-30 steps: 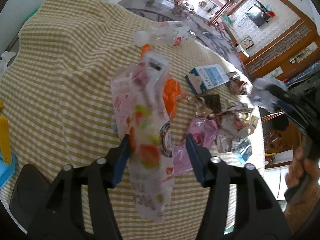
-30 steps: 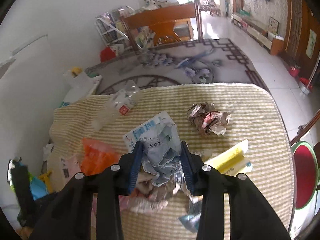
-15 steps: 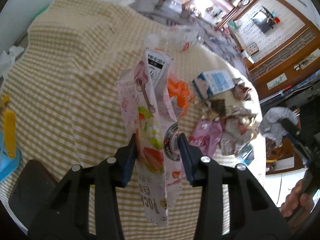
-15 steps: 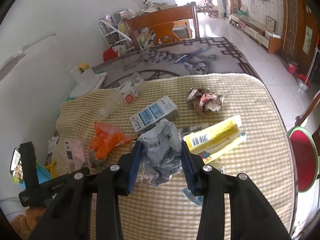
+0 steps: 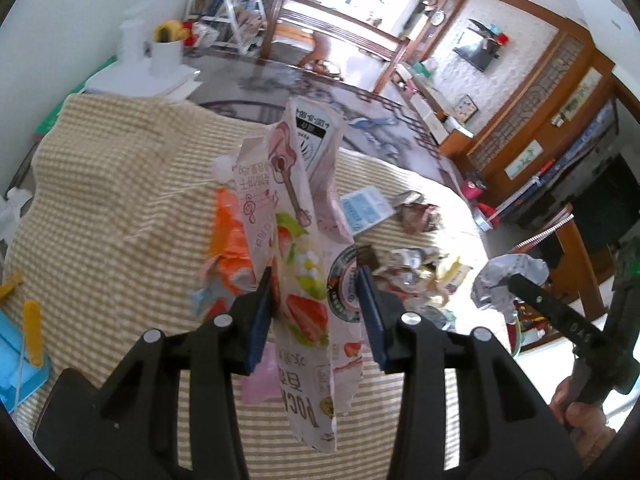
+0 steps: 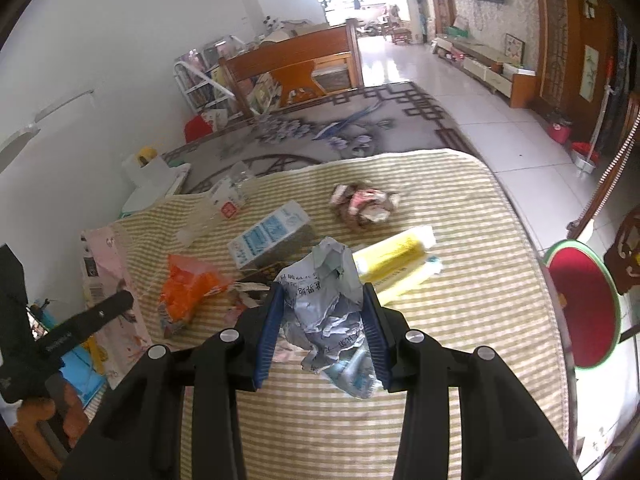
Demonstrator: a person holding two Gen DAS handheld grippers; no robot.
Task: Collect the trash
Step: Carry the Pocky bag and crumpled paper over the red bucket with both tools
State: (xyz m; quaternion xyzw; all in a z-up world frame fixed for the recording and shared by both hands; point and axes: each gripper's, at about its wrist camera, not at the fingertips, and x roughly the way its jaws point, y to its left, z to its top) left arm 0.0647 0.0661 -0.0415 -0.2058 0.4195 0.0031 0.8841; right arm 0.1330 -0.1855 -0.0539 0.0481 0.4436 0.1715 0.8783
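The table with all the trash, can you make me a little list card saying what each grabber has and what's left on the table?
left gripper: shut on pink strawberry wrapper, lifted off the cloth
right gripper: shut on crumpled grey paper
left on table: orange bag, blue-and-white carton, yellow box, crumpled brown wrapper, clear plastic bottle
table cover: yellow checked cloth

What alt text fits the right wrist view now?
The right tool grips a crumpled grey paper wad above a checked tablecloth strewn with a blue carton, orange wrapper and yellow package.
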